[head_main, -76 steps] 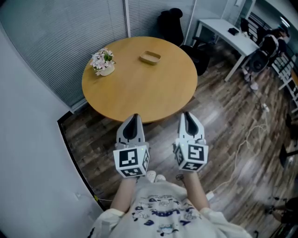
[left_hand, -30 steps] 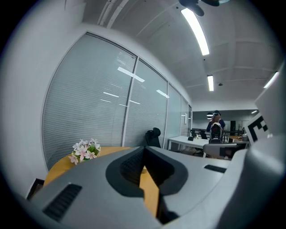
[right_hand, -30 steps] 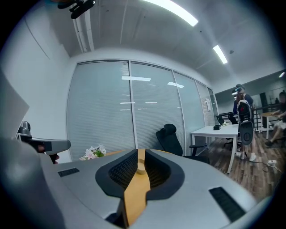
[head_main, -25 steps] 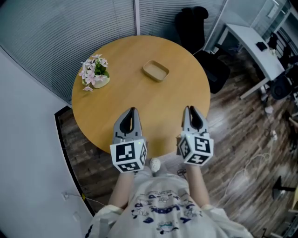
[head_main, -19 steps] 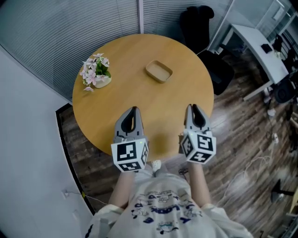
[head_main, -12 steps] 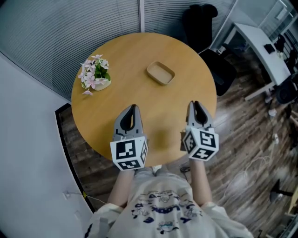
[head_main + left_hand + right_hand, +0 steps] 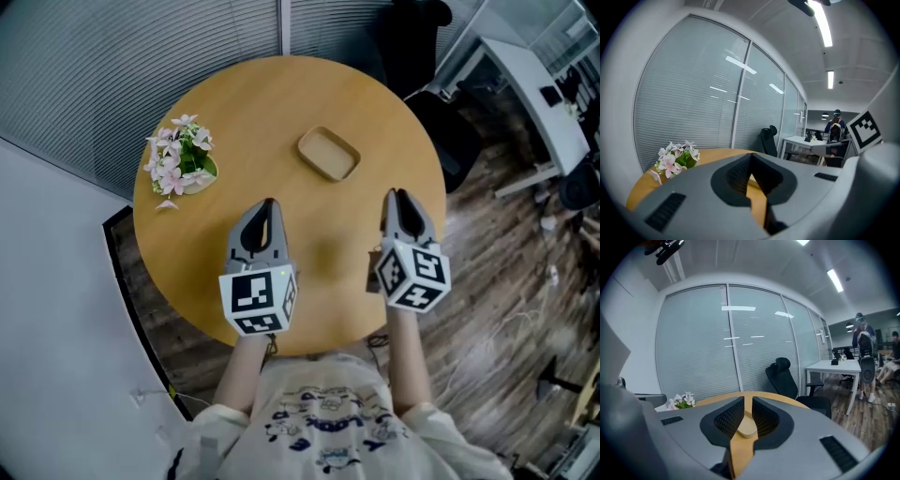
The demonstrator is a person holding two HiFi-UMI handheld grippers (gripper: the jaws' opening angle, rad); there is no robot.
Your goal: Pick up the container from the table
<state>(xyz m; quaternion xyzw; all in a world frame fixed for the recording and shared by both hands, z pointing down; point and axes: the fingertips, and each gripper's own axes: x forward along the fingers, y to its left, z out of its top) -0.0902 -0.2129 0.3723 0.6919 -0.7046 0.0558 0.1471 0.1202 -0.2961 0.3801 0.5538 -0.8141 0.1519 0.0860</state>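
The container (image 7: 329,154) is a shallow tan wooden tray lying on the far half of a round wooden table (image 7: 225,103). My left gripper (image 7: 266,208) hovers over the table's near half, short of the tray and to its left, jaws shut and empty. My right gripper (image 7: 400,198) hangs near the table's right edge, short of the tray and to its right, jaws together with only a thin slit. In the right gripper view, the container (image 7: 746,429) shows through that slit beyond my right gripper (image 7: 748,398). The left gripper (image 7: 751,155) points across the tabletop.
A small pot of pink flowers (image 7: 178,159) stands at the table's left side. A black office chair (image 7: 417,19) sits behind the table, with a white desk (image 7: 539,89) to the right. Slatted glass walls lie behind, wood floor around. People stand far off (image 7: 861,352).
Both grippers have come forward from over the floor to over the table's near half. The tray now lies closer ahead. The jaws have stayed together.
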